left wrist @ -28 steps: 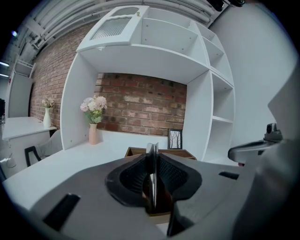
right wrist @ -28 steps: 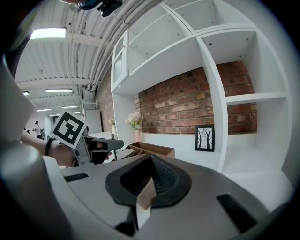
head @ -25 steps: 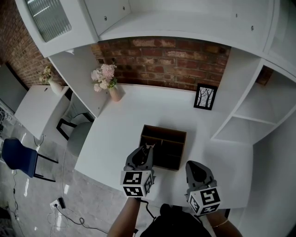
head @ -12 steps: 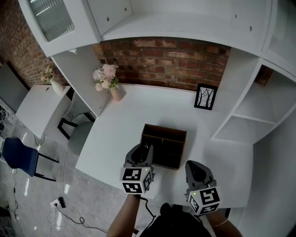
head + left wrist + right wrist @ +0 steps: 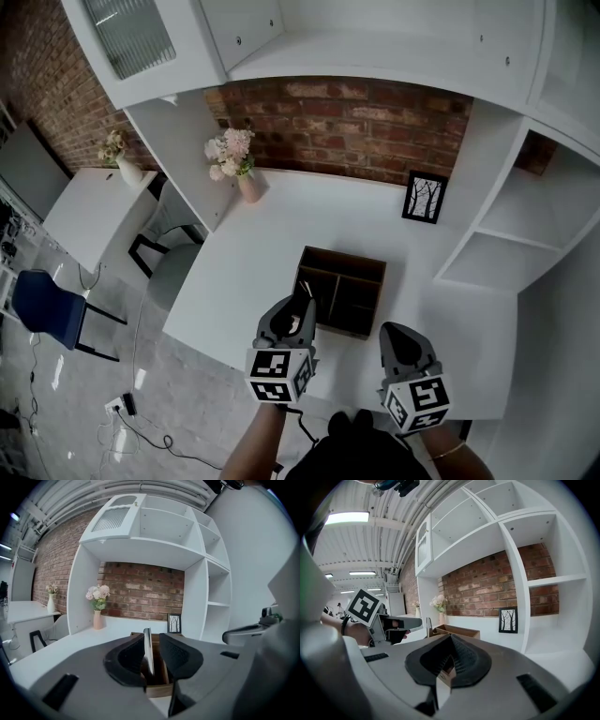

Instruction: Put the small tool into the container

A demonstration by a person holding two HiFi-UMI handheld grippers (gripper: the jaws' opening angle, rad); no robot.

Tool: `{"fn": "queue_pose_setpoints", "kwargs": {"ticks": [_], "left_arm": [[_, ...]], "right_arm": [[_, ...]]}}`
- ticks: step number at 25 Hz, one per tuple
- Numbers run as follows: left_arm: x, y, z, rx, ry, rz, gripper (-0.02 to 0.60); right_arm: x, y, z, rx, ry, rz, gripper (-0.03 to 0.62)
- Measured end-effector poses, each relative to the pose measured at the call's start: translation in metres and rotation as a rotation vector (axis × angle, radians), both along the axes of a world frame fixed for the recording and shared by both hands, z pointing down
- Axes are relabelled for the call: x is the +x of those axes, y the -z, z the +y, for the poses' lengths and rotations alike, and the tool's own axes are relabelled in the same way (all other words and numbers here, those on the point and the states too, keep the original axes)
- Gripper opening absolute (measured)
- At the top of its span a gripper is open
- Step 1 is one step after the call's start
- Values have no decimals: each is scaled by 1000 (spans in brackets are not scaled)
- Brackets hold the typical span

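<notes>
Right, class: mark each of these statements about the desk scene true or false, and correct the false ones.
1. The left hand-held gripper holds the small tool between its jaws. True.
2. The small tool already lies inside the container. False: it is in the gripper's jaws, by the container's near edge.
3. The right hand-held gripper grips a pen. False: its jaws are together with nothing between them.
4. A framed picture stands near the brick wall. True.
5. In the head view, the vase stands right of the framed picture. False: it stands to its left.
</notes>
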State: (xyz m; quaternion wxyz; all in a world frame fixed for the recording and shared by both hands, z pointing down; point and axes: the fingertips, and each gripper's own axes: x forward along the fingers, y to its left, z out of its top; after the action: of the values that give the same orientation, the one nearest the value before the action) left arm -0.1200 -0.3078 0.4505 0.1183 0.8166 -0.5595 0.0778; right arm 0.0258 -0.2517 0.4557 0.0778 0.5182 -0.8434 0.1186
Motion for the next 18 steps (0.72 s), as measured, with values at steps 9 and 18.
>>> {"fn": "queue_pose_setpoints", "kwargs": {"ticks": [9,18], "left_arm": [[-4,3,33,3,19,-4,67],[-5,4,66,11,27,2,37]], "right_arm": [[0,10,14,26,2,-3,3],[12,23,23,55,-14,-10,3]]}}
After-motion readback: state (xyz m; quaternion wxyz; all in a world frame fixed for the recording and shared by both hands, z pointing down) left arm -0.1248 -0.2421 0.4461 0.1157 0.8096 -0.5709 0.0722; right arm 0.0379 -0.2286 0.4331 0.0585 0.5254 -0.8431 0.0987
